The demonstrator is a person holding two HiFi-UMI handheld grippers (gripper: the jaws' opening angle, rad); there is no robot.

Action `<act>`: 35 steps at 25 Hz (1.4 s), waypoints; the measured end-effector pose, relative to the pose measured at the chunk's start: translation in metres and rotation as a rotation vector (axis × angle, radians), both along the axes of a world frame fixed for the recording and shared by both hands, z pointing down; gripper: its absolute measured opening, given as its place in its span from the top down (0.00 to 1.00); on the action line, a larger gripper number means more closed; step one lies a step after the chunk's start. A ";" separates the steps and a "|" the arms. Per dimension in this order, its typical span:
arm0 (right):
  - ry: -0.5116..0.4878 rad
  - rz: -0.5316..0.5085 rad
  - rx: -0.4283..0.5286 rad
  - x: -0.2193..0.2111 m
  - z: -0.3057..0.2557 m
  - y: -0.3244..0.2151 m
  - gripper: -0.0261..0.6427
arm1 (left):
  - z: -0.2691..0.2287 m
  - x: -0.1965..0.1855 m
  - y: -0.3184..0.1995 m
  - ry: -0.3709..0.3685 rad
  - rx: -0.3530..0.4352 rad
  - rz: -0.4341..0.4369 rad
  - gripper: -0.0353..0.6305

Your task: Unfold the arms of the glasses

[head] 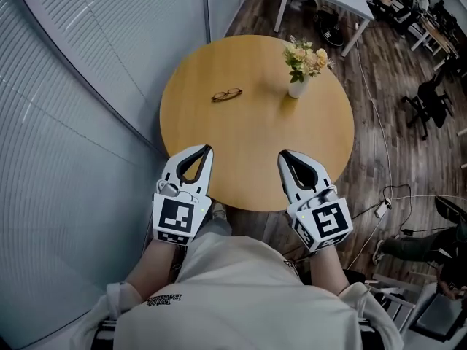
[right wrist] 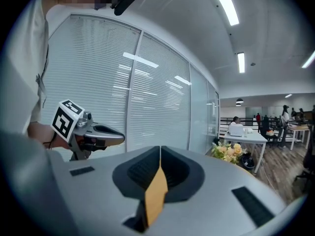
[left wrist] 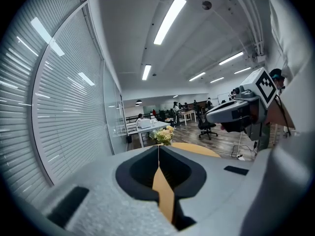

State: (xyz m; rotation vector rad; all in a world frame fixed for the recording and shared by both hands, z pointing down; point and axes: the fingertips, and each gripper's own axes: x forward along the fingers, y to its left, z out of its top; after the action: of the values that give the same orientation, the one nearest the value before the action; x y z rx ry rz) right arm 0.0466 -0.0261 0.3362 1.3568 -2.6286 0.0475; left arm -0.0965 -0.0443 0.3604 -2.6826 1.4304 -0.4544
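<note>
Nothing of the task looks done yet. The glasses (head: 227, 94) lie on the far left part of the round wooden table (head: 255, 166), well apart from both grippers and to the left of a small white vase of flowers (head: 300, 68) that stands near the far edge. In the head view the glasses are too small to read with confidence, but they seem to lie flat with the arms folded in behind the lenses — no arm can be seen sticking out. The person stands at the near edge of the table with one tool in each hand. The left gripper (head: 207, 149) and the right gripper (head: 284, 154) hover side by side over the near rim, both pointing across the tabletop towards the far side. Each gripper's own view shows its two jaws pressed together tip to tip, with only a thin seam between them and nothing caught there, so both are closed and empty. Neither one touches the glasses or the table. What is left is, by this reading, the whole job: bring the grippers across to the frame, part the jaws, steady the front with one tool and swing each arm out with the other — first one side, then the other
</note>
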 end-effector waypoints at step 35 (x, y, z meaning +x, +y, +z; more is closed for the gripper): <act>-0.059 -0.065 -0.087 -0.027 0.042 -0.198 0.92 | 0.057 -0.025 -0.187 -0.077 -0.131 -0.071 0.91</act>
State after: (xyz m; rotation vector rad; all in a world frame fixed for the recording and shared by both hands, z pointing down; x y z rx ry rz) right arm 0.0194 -0.2241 0.3781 1.2602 -2.6823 0.1939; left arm -0.1216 -0.2311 0.4172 -2.6861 1.5297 -0.6719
